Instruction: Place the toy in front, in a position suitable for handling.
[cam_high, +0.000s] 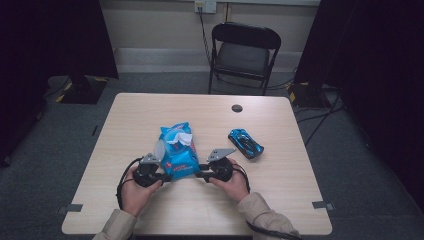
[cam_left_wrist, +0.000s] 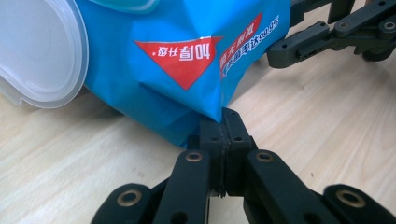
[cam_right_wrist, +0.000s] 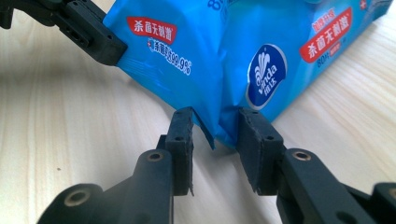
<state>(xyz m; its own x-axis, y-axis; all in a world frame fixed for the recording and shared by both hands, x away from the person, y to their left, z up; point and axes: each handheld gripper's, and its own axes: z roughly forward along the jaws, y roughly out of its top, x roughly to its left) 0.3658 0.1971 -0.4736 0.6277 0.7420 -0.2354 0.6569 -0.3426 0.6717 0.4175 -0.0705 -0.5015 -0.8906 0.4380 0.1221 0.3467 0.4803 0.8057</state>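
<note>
A blue pack of wet wipes (cam_high: 177, 152) lies at mid-table, its clear flip lid (cam_left_wrist: 37, 51) swung open and a white wipe (cam_high: 181, 138) poking out. My left gripper (cam_high: 167, 176) is at the pack's near left corner, and in the left gripper view its jaws (cam_left_wrist: 223, 126) are shut on the pack's (cam_left_wrist: 187, 56) crimped edge. My right gripper (cam_high: 199, 174) is at the near right corner. Its jaws (cam_right_wrist: 215, 135) stand apart around a corner of the pack (cam_right_wrist: 261, 51), with a gap at each pad.
A blue toy car (cam_high: 245, 143) sits on the wooden table (cam_high: 150, 115) to the right of the pack. A small dark disc (cam_high: 237, 108) lies near the far edge. A black folding chair (cam_high: 242, 52) stands behind the table.
</note>
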